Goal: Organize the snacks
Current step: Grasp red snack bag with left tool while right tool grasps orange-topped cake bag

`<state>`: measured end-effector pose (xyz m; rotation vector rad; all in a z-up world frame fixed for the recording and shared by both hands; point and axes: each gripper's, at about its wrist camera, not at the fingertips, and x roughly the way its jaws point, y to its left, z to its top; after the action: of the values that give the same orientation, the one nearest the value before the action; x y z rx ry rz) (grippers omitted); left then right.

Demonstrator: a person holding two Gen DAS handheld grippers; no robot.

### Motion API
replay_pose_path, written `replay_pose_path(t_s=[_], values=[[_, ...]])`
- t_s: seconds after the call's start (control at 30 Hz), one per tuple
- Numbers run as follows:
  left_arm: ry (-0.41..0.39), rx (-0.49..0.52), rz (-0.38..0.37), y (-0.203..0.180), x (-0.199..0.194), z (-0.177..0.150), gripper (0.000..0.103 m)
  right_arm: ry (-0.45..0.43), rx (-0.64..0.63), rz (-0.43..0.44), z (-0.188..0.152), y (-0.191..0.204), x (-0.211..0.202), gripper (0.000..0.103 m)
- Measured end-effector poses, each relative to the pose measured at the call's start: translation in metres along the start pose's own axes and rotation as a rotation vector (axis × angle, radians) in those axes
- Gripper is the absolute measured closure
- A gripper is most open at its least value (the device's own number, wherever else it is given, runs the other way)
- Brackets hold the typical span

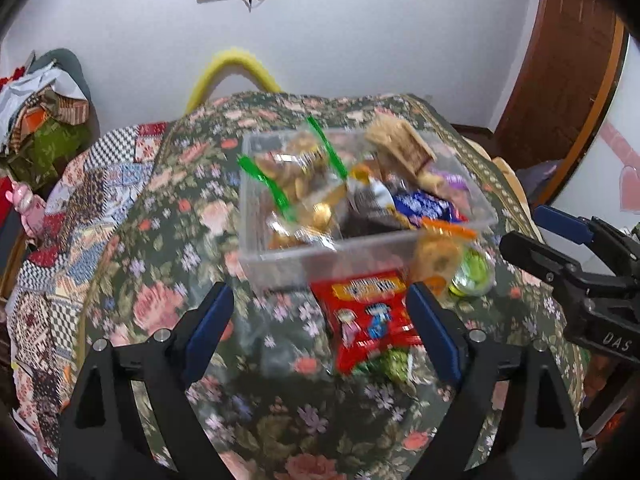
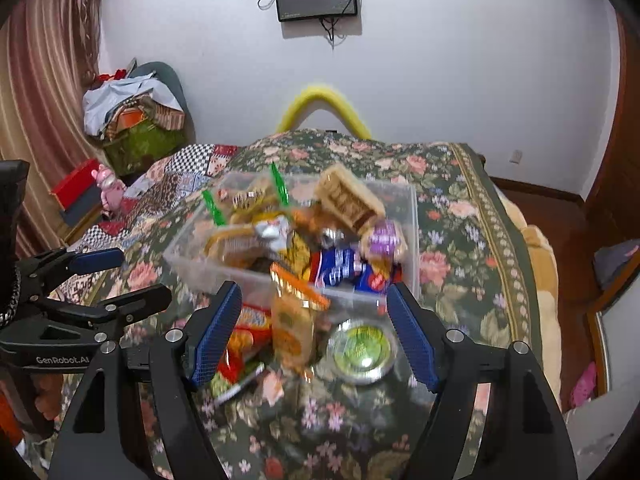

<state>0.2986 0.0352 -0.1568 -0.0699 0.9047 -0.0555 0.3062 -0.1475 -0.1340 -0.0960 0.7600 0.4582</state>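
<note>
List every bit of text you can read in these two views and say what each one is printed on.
"GenRobot.AI" on the left claw, seen from the right wrist.
"DAS" on the right claw, seen from the left wrist; the rest is cut off.
The red snack bag has print, too blurred to read.
Wrappers in the clear bin: too blurred.

I see a floral bedspread [image 2: 460,216] bearing: clear bin [image 2: 412,240]; before it, red packet [image 1: 366,316], orange-topped bag [image 2: 292,320], round green-lidded cup [image 2: 362,350].

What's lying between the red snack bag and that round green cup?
An orange-topped cookie bag, leaning on the clear box; the right wrist view shows it between the red bag and green cup.
</note>
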Motion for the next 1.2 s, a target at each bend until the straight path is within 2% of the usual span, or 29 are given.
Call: replay_pose_path(t_s=[0.3, 0.5, 0.7, 0.77, 0.8, 0.93, 1.07, 1.2], values=[[0.087, 0.016, -0.037, -0.030, 0.030, -0.009, 0.014, 0.063, 0.036, -0.019, -0.027, -0.019, 0.003, 0.031], [0.137, 0.056, -0.005, -0.045, 0.059, -0.009, 0.014, 0.065, 0.058, -0.010, -0.028, -0.024, 0.004, 0.031], [0.150, 0.000, -0.022, -0.038, 0.074, -0.010, 0.014, 0.079, 0.078, 0.047, -0.021, -0.020, 0.016, 0.031], [0.166, -0.010, -0.040, -0.035, 0.080, -0.011, 0.020, 0.088, 0.080, 0.057, -0.019, -0.016, 0.022, 0.031], [0.169, -0.014, -0.040, -0.034, 0.081, -0.012, 0.028, 0.092, 0.082, 0.061, -0.019, -0.015, 0.025, 0.031], [0.149, -0.023, -0.059, -0.026, 0.079, -0.015, 0.034, 0.113, 0.105, 0.089, -0.019, -0.009, 0.037, 0.031], [0.130, -0.034, -0.064, -0.014, 0.068, -0.023, 0.034, 0.149, 0.107, 0.120, -0.018, -0.002, 0.048, 0.031], [0.096, -0.019, -0.030, -0.003, 0.054, -0.029, 0.034, 0.165, 0.086, 0.108, -0.016, 0.006, 0.058, 0.033]])
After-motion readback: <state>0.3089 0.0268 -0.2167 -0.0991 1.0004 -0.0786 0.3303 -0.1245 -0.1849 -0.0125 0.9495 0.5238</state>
